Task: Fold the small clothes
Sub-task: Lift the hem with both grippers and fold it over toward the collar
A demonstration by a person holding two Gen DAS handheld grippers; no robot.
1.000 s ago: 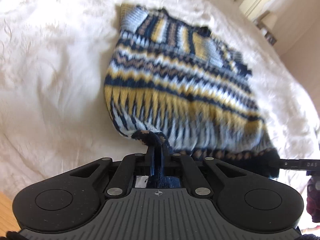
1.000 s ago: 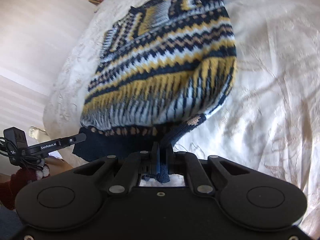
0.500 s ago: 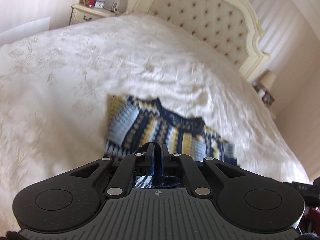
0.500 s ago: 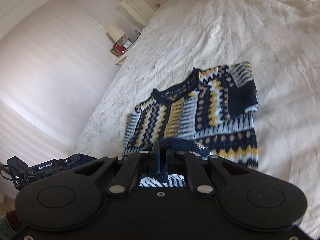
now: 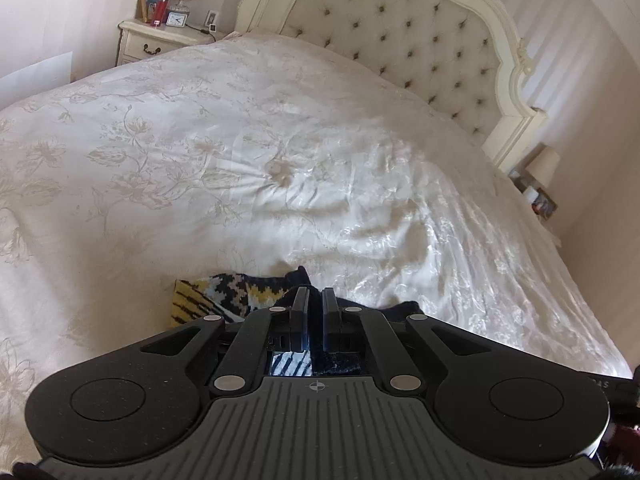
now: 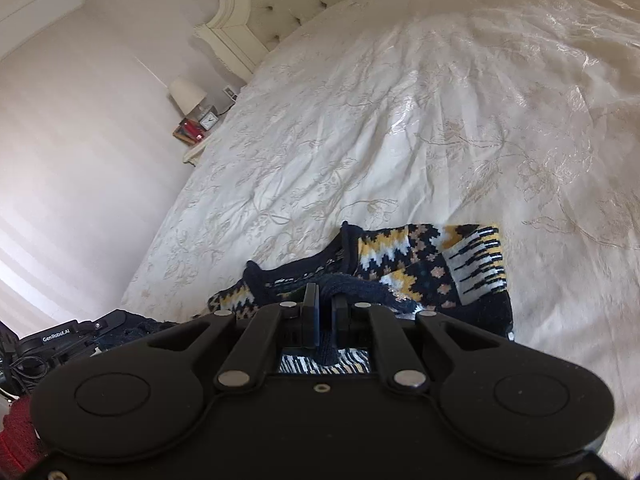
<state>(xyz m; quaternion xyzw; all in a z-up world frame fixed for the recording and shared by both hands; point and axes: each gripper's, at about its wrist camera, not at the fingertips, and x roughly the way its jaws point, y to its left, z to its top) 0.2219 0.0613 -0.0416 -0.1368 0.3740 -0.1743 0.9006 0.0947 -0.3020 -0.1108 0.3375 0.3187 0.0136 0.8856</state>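
A small knitted sweater (image 6: pixel 432 264) with navy, yellow, white and tan patterns lies on the white bedspread (image 6: pixel 400 140). In the left wrist view only its top edge (image 5: pixel 224 292) shows above the gripper body. My left gripper (image 5: pixel 314 300) is shut on the sweater's navy hem, with dark knit between the jaws. My right gripper (image 6: pixel 324 300) is shut on the navy hem as well, a fold of it bulging over the fingers. Both grippers sit low over the sweater's upper part. The rest of the sweater is hidden under the gripper bodies.
A tufted cream headboard (image 5: pixel 400 36) stands at the far end of the bed. A nightstand (image 5: pixel 156 38) with a lamp, clock and frames is at the far left, and another lamp (image 5: pixel 542 166) at the right. The other gripper's body (image 6: pixel 60 338) shows at lower left.
Both grippers carried the sweater's hem forward and down toward its collar end. The sweater went from hanging stretched out to folded over itself, mostly hidden under the grippers.
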